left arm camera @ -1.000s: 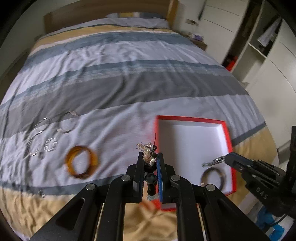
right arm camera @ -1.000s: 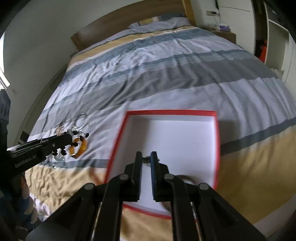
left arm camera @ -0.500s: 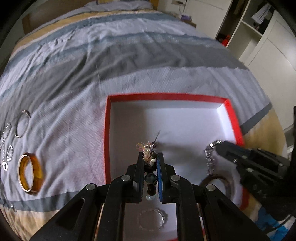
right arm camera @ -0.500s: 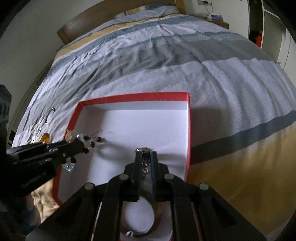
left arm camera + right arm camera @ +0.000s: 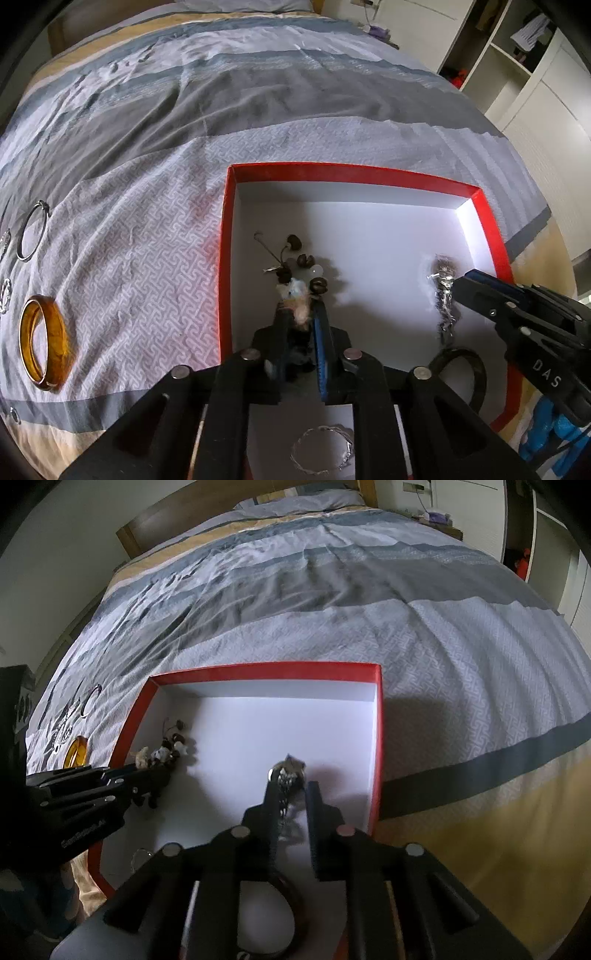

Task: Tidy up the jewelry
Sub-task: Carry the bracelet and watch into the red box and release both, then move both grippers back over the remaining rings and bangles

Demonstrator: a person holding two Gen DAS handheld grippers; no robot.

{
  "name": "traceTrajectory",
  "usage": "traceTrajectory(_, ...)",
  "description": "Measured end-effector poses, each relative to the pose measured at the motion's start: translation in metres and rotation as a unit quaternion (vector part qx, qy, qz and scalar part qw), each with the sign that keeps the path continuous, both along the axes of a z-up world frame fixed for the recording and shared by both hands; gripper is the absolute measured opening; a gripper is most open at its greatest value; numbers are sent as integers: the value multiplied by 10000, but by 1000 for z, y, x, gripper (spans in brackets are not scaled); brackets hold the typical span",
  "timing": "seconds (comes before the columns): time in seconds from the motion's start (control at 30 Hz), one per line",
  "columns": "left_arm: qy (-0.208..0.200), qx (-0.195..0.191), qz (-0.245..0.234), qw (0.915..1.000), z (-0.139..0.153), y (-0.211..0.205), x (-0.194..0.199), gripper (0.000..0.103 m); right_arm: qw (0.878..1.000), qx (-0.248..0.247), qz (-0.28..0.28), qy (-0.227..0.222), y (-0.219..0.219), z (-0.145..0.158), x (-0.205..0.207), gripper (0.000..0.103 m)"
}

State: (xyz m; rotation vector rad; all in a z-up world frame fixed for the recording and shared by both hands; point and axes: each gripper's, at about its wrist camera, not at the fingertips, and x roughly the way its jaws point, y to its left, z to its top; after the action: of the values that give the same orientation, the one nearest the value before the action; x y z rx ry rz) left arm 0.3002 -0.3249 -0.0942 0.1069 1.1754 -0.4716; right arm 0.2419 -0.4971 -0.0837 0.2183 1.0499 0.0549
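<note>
Left wrist view: the left gripper (image 5: 299,317) has descended into the red box (image 5: 224,258); its jaws have spread slightly around the beaded piece (image 5: 301,273), which now rests on the box floor. The amber bangle (image 5: 40,347) remains on the bedspread (image 5: 147,206). Right wrist view: the right gripper (image 5: 291,786) jaws have parted, and the silver chain (image 5: 288,771) lies between them on the floor. Both pieces appear delivered.

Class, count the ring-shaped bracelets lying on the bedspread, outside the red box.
2: an amber bangle near the left edge, a thin silver hoop beyond it. Others may be cut off.
</note>
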Motion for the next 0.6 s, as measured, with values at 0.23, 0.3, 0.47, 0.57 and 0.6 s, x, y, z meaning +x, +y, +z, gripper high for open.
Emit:
traceTrajectory(0.23,-117,-191,-184,9996,18,7,-4,38,9998,-168,-133,-10,3,18,-9,32)
traceTrajectory(0.3,-149,-276,-200,9993,26,14,-7,39,9995,-241,-176,-45,5,28,-14,32)
traceTrajectory(0.47,-320,-433,-141,9985,52,42,-13,40,9992,-252,-269,-118,16,49,-20,32)
traceTrajectory(0.57,-373,-500,5,9981,67,72,-18,40,9993,-221,-229,-204,33,64,-22,32)
traceTrajectory(0.6,-402,-476,48,9980,71,80,-19,40,9993,-193,-195,-239,42,70,-22,32)
